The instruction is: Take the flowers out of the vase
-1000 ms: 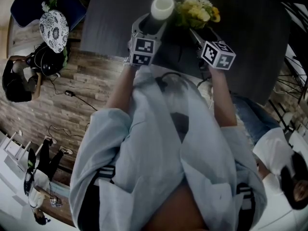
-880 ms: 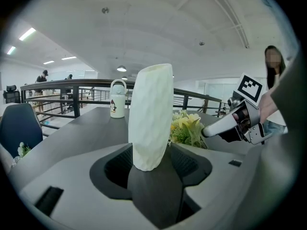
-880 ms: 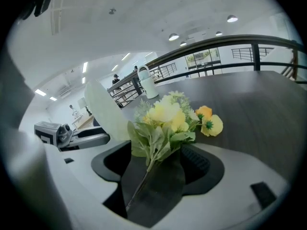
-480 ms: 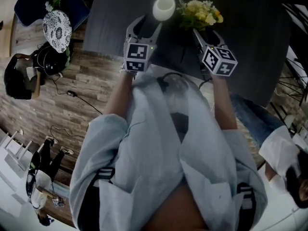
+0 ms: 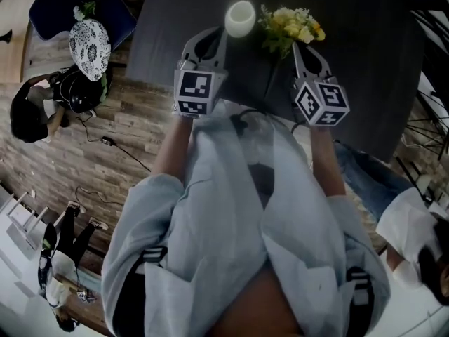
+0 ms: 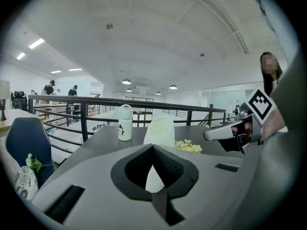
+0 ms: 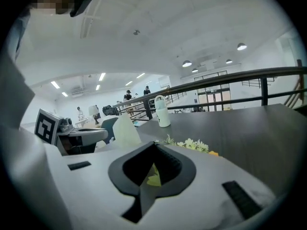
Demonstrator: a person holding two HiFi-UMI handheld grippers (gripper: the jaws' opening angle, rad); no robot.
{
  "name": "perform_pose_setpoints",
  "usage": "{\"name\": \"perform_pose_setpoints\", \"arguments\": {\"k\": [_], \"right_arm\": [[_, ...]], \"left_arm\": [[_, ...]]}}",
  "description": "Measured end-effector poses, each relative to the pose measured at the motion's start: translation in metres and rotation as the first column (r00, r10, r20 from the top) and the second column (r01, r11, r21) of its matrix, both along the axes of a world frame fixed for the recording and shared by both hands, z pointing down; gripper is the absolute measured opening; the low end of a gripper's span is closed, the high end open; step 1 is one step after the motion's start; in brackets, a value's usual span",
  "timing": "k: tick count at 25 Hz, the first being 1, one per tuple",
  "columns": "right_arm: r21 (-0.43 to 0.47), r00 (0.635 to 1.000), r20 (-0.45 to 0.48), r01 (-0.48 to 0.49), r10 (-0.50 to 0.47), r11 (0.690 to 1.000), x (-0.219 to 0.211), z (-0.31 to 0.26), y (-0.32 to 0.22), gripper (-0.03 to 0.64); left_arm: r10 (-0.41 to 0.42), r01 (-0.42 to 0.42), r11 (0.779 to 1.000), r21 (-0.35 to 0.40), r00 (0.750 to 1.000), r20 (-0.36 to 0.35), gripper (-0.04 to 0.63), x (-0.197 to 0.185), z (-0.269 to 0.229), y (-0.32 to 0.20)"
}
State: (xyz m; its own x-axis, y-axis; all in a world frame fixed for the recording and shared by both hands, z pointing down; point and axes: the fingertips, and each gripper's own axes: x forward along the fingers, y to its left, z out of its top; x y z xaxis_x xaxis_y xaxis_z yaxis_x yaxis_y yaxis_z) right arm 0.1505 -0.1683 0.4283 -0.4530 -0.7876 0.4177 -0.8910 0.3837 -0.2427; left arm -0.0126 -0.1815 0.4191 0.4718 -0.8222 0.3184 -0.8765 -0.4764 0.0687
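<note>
Hall: wide and bright, with a white ceiling (image 6: pixel 144 42) set with lamps and a dark railing (image 6: pixel 144 103) running past the far edge of my work surface.
Table (image 5: pixel 365 55): dark and matte; everything I am working with sits on it.
Chair (image 6: pixel 26 135): blue, standing off the table's left side.
Left gripper (image 6: pixel 153 147): I hold it raised above the near part of the table. Its jaws have just been closing and now meet tip to tip with nothing between the pads. The vase shows just beyond the tips.
Right gripper (image 7: pixel 154 145): also raised, aimed at the blooms. Its jaws have just been closing and are pressed together. A yellow-green scrap shows through the opening behind the tips, and I cannot tell whether it touches the pads.
Vase (image 5: pixel 240 18): white, upright, long axis vertical, mouth up and empty in the head view. It stands just ahead of my left gripper.
Flowers (image 5: pixel 291 25): a yellow and cream bunch with green leaves, out of the vase and just beside it on its right, low on the table. The blooms sit at the far end. A thin dark line runs from under them toward me, and I cannot tell if it is the stems.
Bottle (image 6: pixel 125 123): white, upright, with a loop handle, well beyond the vase near the railing.
</note>
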Motion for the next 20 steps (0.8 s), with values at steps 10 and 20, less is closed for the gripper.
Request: {"name": "perform_pose_setpoints", "arguments": {"k": [10, 20], "right_arm": [[0.158, 0.998, 0.024, 0.049, -0.053, 0.986, -0.016, -0.059, -0.006, -0.002], [0.255, 0.995, 0.038, 0.076, -0.089, 0.964, -0.025, -0.100, -0.009, -0.002]], "left_arm": [[0.021, -0.019, 0.998, 0.057, 0.999, -0.032, 0.005, 0.006, -0.048, 0.000], [0.070, -0.066, 0.994, 0.087, 0.996, -0.048, 0.005, 0.019, -0.082, 0.000]]}}
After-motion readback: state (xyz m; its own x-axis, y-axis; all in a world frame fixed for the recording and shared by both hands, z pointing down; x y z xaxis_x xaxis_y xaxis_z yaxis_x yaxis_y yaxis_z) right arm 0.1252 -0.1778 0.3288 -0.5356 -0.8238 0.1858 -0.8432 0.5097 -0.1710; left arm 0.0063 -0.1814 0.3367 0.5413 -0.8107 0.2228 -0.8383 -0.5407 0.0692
